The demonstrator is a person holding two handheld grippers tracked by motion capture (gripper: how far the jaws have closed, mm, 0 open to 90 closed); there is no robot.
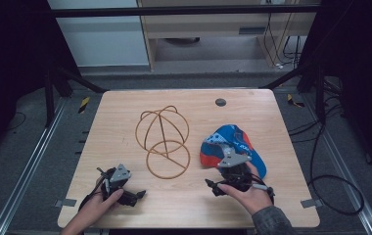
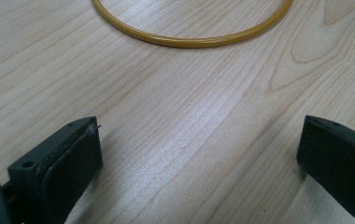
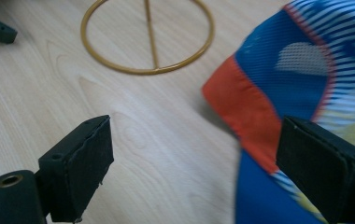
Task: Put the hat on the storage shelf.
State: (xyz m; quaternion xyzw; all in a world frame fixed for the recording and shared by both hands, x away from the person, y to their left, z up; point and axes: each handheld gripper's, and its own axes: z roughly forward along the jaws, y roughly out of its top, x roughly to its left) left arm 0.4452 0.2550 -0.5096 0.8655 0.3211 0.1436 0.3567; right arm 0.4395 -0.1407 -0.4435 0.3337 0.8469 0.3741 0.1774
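Blue, red and white cloth cap (image 1: 233, 147) lying on the pale wooden table (image 1: 125, 107), just past the right gripper (image 3: 194, 163) (much nearer than the left gripper (image 2: 199, 154)). Both sets of jaws spread wide, holding nothing. Gold wire hat stand (image 1: 163, 142) sitting mid-table.
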